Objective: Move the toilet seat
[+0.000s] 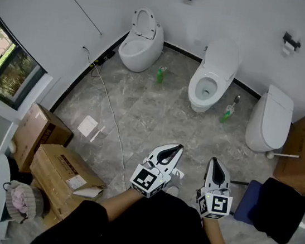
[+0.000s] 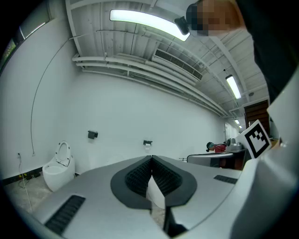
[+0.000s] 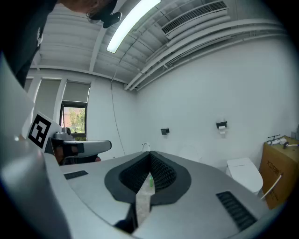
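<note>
1. My left gripper: jaws closed together, empty, touching nothing.
2. My right gripper: jaws likewise closed, empty.
3. Toilet seat: raised upright on the left toilet at the far wall, well apart from both grippers.
4. Head view only: middle toilet, two green bottles.
5. Right gripper view only: window seen head-on.

along the far wall stand a white left toilet, white middle toilet and white right toilet. one green plastic bottle stands between the first two, a second green bottle between the last two. brown cardboard boxes lie at left.
</note>
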Demonstrator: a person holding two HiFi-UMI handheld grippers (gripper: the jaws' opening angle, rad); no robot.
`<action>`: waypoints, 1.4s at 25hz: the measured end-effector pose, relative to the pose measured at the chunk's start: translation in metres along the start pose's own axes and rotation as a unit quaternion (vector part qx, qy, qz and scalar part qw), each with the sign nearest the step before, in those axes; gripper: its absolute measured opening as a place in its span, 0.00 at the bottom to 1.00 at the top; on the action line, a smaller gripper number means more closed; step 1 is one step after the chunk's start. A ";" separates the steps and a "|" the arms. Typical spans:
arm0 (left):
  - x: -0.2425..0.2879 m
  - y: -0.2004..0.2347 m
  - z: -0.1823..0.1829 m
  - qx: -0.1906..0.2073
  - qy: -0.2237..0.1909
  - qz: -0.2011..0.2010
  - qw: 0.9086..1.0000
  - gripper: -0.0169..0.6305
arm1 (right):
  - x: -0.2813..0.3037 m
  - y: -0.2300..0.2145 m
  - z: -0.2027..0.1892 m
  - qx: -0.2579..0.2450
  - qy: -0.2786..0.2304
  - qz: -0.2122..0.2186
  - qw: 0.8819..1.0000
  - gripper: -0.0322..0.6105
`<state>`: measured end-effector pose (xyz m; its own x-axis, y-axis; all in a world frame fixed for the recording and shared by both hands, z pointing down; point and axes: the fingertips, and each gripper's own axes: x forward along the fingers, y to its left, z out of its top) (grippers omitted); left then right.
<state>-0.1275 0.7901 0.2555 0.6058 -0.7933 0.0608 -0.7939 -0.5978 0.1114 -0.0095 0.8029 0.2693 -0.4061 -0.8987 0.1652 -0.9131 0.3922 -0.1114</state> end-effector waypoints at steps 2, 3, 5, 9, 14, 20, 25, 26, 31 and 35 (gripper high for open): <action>0.000 0.001 0.001 0.001 -0.004 0.000 1.000 0.05 | 0.001 0.000 -0.002 -0.007 -0.002 0.008 1.000 0.10; -0.001 0.001 0.002 0.002 -0.005 0.001 1.000 0.05 | 0.002 0.001 -0.003 -0.011 -0.003 0.010 1.000 0.10; -0.004 0.003 0.002 0.005 -0.008 0.004 1.000 0.05 | 0.001 0.002 -0.001 -0.013 -0.004 0.006 1.000 0.10; -0.009 0.007 0.001 0.003 -0.016 0.011 1.000 0.05 | -0.003 -0.004 -0.002 -0.019 -0.012 -0.003 1.000 0.10; -0.011 0.008 -0.003 0.002 -0.015 0.013 1.000 0.05 | -0.010 -0.012 -0.001 -0.013 -0.020 -0.012 1.000 0.10; -0.005 0.005 -0.010 -0.037 0.003 0.011 0.999 0.05 | -0.008 -0.016 0.002 -0.019 -0.018 -0.013 1.000 0.10; -0.010 0.007 -0.004 -0.020 -0.004 0.022 1.000 0.05 | -0.008 -0.013 0.003 -0.019 -0.015 -0.006 1.000 0.10; -0.012 0.011 -0.005 -0.018 -0.005 0.027 0.999 0.05 | -0.007 -0.013 0.003 -0.025 -0.015 -0.005 1.000 0.10; -0.019 0.022 -0.013 -0.010 0.007 0.044 0.999 0.05 | -0.005 -0.021 -0.013 -0.070 -0.002 -0.032 0.997 0.10; -0.013 0.042 -0.016 -0.017 0.004 0.048 0.999 0.05 | 0.014 -0.016 -0.019 -0.057 0.002 -0.012 0.998 0.10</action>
<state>-0.1676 0.7770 0.2750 0.5282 -0.8453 0.0800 -0.8458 -0.5154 0.1379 -0.0011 0.7871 0.2921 -0.3831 -0.9078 0.1709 -0.9210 0.3896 0.0044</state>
